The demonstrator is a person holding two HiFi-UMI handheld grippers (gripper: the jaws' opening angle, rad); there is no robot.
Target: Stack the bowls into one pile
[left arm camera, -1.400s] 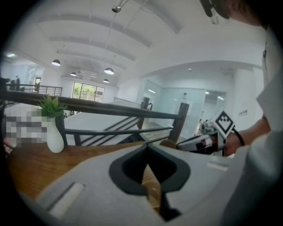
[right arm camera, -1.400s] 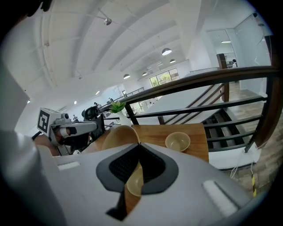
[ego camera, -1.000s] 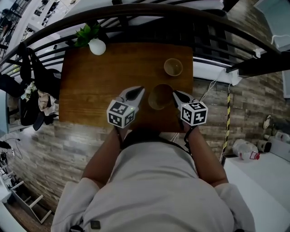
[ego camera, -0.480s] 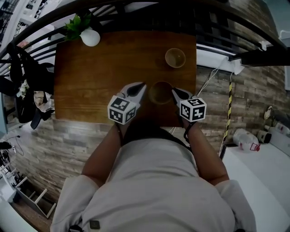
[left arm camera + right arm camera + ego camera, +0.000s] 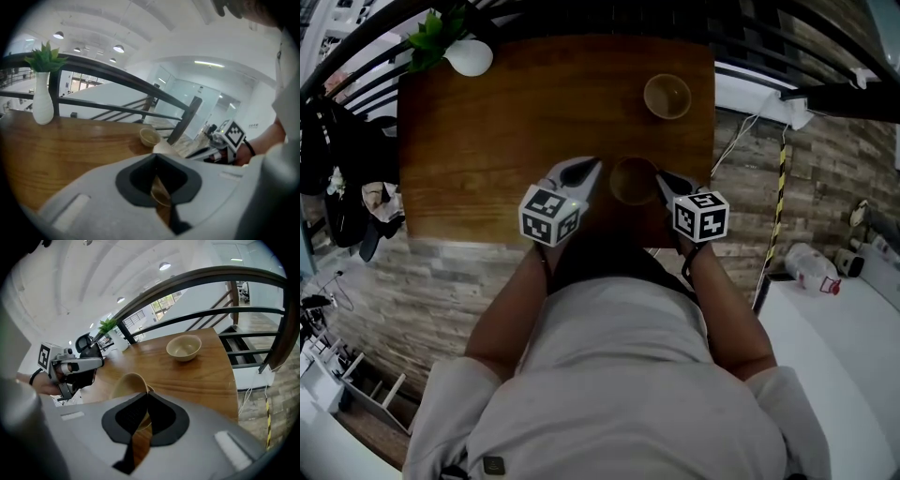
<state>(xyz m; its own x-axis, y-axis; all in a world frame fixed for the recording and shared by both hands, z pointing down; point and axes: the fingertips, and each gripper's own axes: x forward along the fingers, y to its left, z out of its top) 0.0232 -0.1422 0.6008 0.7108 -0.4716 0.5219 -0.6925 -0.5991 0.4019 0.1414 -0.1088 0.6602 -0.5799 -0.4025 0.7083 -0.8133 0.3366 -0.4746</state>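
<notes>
Right gripper (image 5: 146, 393) fingers are narrow, pinching the rim of the tan bowl (image 5: 125, 383). Left gripper (image 5: 155, 157) fingers are also nearly together, apparently on the opposite rim. The two-sided pinch probably stops the bowl swinging, though it sits tilted. It's on the person's side of the second bowl (image 5: 667, 96), near it but not yet over it. The second bowl stands upright on the desk (image 5: 487, 141), ready as the base. The white vase (image 5: 469, 58) is well apart from the second bowl, so no obstruction.
</notes>
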